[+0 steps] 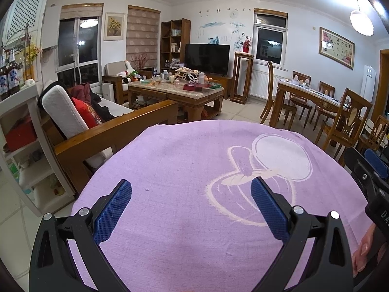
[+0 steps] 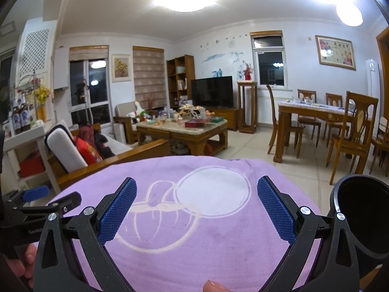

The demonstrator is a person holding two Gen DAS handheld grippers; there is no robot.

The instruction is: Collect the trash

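A purple cloth with a white cartoon print [image 1: 184, 194] covers the table right below both grippers; it also shows in the right wrist view [image 2: 194, 231]. No trash shows on the cloth. My left gripper [image 1: 192, 187] is open and empty, hovering just above the cloth. My right gripper [image 2: 197, 185] is open and empty, also just above it. A black bin [image 2: 362, 216] stands at the cloth's right edge, beside the right gripper. The right gripper's blue pad shows at the far right of the left wrist view [image 1: 375, 163].
A wooden sofa [image 1: 116, 131] with cushions stands left. A cluttered coffee table [image 1: 175, 90] and a TV [image 1: 206, 56] are further back. A dining table with chairs [image 1: 313, 99] stands right. White shelves [image 1: 22, 131] with bottles stand at far left.
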